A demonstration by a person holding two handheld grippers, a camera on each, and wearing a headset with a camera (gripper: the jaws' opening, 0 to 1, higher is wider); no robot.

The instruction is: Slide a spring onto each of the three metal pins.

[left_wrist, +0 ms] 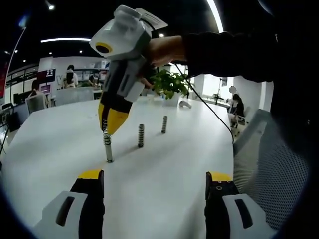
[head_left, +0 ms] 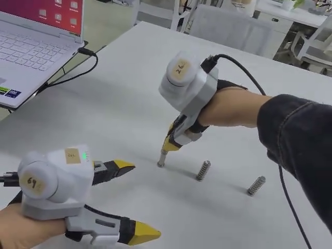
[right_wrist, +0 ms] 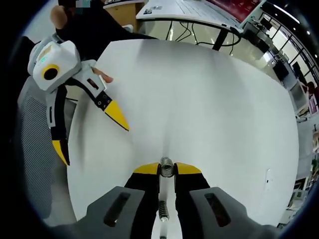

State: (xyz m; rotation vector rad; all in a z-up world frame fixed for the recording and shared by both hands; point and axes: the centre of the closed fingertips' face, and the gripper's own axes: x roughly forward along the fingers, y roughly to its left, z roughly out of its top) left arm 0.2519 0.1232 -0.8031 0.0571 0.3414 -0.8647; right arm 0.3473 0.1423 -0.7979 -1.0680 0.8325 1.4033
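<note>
My right gripper (head_left: 169, 144) points down at the table's middle, shut on a spring (right_wrist: 167, 168). That spring (left_wrist: 106, 139) sits over the top of a thin metal pin (head_left: 162, 158), whose lower part (left_wrist: 109, 155) is bare. To its right stand two more pins, each with a spring around it: the nearer spring (head_left: 203, 170) and the far spring (head_left: 256, 185). Both also appear in the left gripper view, the nearer spring (left_wrist: 141, 135) and the far spring (left_wrist: 164, 124). My left gripper (head_left: 136, 199) stays low at the front left, open with nothing between its fingers (left_wrist: 92, 175).
An open laptop (head_left: 36, 41) stands at the table's back left, with a black cable (head_left: 72, 77) trailing from it. The right gripper's own cable (head_left: 244, 67) arcs over the hand. Chairs (head_left: 228, 26) stand beyond the table's far edge.
</note>
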